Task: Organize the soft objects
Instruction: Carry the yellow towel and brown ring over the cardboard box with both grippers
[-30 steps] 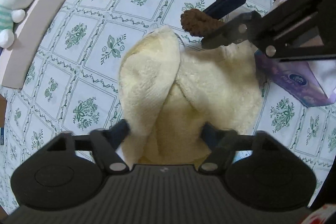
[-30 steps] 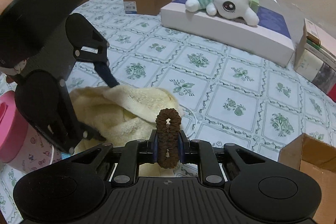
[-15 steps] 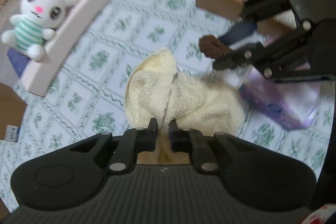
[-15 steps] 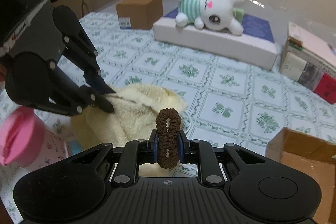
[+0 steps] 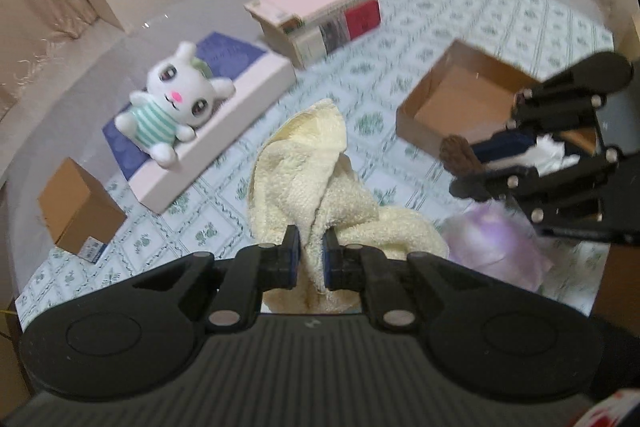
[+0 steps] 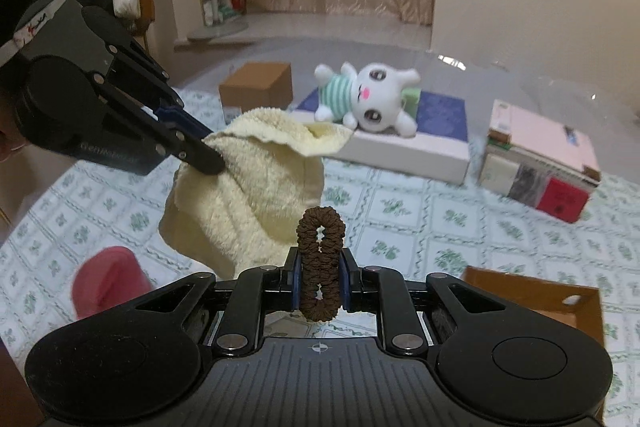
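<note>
My left gripper [image 5: 311, 251] is shut on a pale yellow towel [image 5: 308, 179] and holds it lifted off the table; in the right wrist view the left gripper [image 6: 208, 155] shows at the left with the towel [image 6: 248, 195] hanging from it. My right gripper [image 6: 320, 279] is shut on a brown hair scrunchie [image 6: 320, 251], held upright; in the left wrist view the right gripper [image 5: 476, 167] is at the right with the scrunchie [image 5: 456, 155] in front of an open cardboard box [image 5: 460, 99]. A white plush bunny [image 5: 172, 107] lies on a flat white box [image 5: 224, 151].
A small closed cardboard box [image 5: 76, 211] stands at the left. A stack of books [image 5: 320, 15] lies at the back. A purple tissue pack [image 5: 496, 243] lies under the right gripper. A pink cup [image 6: 104, 283] stands at lower left in the right wrist view.
My left gripper closed on the towel and lifted it off the table. Both grippers rose. The right gripper kept holding the scrunchie.
</note>
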`<state>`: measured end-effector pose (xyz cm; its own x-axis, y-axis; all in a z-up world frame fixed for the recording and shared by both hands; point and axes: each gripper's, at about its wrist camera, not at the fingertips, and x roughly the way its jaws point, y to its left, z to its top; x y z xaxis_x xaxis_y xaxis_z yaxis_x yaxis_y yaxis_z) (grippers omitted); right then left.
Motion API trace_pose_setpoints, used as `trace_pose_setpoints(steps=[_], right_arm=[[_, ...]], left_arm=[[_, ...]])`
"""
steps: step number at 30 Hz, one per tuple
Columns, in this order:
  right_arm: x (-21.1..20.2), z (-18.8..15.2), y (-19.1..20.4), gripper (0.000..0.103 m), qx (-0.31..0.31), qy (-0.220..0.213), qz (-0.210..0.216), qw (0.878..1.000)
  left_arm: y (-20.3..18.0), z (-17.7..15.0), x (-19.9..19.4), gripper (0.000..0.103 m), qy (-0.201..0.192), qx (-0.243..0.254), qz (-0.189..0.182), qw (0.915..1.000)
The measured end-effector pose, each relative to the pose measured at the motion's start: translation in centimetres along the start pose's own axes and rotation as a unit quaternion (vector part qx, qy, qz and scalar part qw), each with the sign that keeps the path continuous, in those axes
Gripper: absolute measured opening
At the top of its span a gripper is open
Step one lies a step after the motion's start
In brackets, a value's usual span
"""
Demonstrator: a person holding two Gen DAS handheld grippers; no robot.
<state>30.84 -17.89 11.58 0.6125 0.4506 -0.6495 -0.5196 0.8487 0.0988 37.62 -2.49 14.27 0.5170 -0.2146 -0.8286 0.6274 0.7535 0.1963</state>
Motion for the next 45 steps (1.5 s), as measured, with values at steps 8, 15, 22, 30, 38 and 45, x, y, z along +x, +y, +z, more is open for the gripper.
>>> trace_pose_setpoints(steps=[8,15,22,30,38,45], right_arm=[[-5.5,-1.0,0.6,0.019,0.005,-0.019,-0.010,1.000],[-8.5,-3.1,0.3,0.019,0.016,-0.023,-0.022,0.999],[-10.8,-5.7,-1.0,0.019,0.035,-0.021,-0.036,0.998],[-12.3,-8.0,-2.9,0.019,0.059,-0.018,-0.049,0.997],[-13.4,-9.3,-4.7,0.019,0.074,-0.019,-0.060,0.995],[-14.2,-10.4,-7.0,0.019,0.090,-0.018,-0.074,0.993]], left_arm=[[-4.6,0.8,-4.8,0.010,-0.022,-0.010,-0.002,0.9997],[-8.5,0.0,-6.0,0.010,-0.028,-0.018,-0.017,0.9993],[-11.7,-0.4,-6.2,0.010,-0.032,-0.020,-0.029,0.9989],[-14.5,0.4,-5.8,0.010,-0.038,-0.021,-0.038,0.9983],[-16.5,1.8,-4.6,0.010,-0.038,-0.016,-0.049,0.9980],[-18.0,3.3,-3.4,0.010,-0.041,-0.026,-0.063,0.9969]])
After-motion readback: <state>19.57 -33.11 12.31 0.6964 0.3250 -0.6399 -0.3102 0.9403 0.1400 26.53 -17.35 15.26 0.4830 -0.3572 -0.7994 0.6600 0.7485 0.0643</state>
